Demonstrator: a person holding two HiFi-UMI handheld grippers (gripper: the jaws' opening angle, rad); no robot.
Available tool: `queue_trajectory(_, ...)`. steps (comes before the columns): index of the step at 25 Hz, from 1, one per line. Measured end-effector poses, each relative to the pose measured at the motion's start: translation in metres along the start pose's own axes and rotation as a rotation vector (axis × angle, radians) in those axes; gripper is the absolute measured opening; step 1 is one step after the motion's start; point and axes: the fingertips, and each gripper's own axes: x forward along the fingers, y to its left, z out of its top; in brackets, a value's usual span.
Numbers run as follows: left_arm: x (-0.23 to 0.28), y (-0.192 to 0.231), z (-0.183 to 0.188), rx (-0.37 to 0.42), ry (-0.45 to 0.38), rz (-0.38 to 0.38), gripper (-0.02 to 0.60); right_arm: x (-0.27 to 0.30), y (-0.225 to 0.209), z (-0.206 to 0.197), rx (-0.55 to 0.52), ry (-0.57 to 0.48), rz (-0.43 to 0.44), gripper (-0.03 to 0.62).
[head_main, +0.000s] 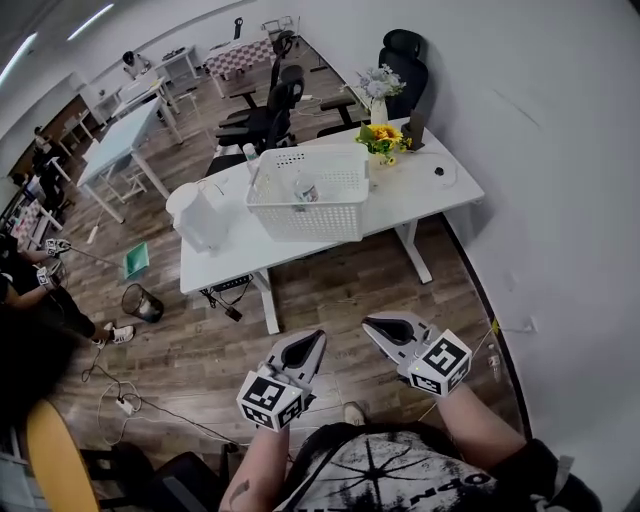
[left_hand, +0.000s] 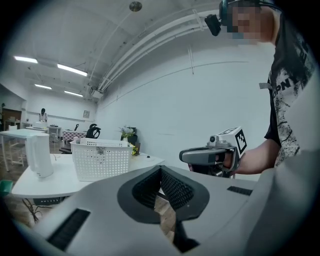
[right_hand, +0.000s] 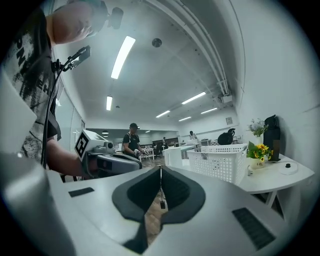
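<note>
Head view: the left claw (head_main: 318, 337) and right claw (head_main: 368, 324) hang over the wooden floor (head_main: 330, 290), near the person and well short of the worktop (head_main: 425, 190). The basket (head_main: 310, 222) stands far off at mid-worktop, a jug (head_main: 195, 215) to its left and flowers (head_main: 383, 138) to its far right. Left gripper view: tips clenched on nothing, basket (left_hand: 102, 161) well apart. Right gripper view: likewise clenched and empty. Claws closed like this would likely shove the light basket into the jug or flowers rather than catch its rim.
</note>
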Motion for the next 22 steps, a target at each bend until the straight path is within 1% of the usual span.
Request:
queue_trajectory(3, -0.002, 0.027, -0.001, -0.019, -0.011, -0.015, 0.011, 0.025, -0.003, -0.003, 0.002, 0.011, -0.019, 0.023)
queue_trajectory(7, -0.003, 0.052, -0.001, 0.005, -0.013, -0.033, 0.011, 0.052, -0.009, -0.002, -0.005, 0.008, -0.052, 0.023)
queue_trajectory(10, -0.001, 0.069, 0.005, 0.001, -0.032, -0.045, 0.011, 0.069, -0.015, 0.003, -0.009, 0.006, -0.08, 0.023)
queue_trajectory(12, -0.001, 0.077, 0.006, -0.009, -0.041, -0.046, 0.011, 0.08, -0.017, 0.001, -0.012, 0.025, -0.077, 0.023)
queue_trajectory(16, 0.001, 0.088, 0.007, -0.003, -0.041, -0.048, 0.011, 0.096, -0.018, 0.002, -0.029, 0.054, -0.068, 0.023)
queue_trajectory(22, 0.014, 0.108, 0.002, -0.021, -0.025, -0.03, 0.011, 0.115, -0.03, -0.001, -0.041, 0.075, -0.029, 0.023)
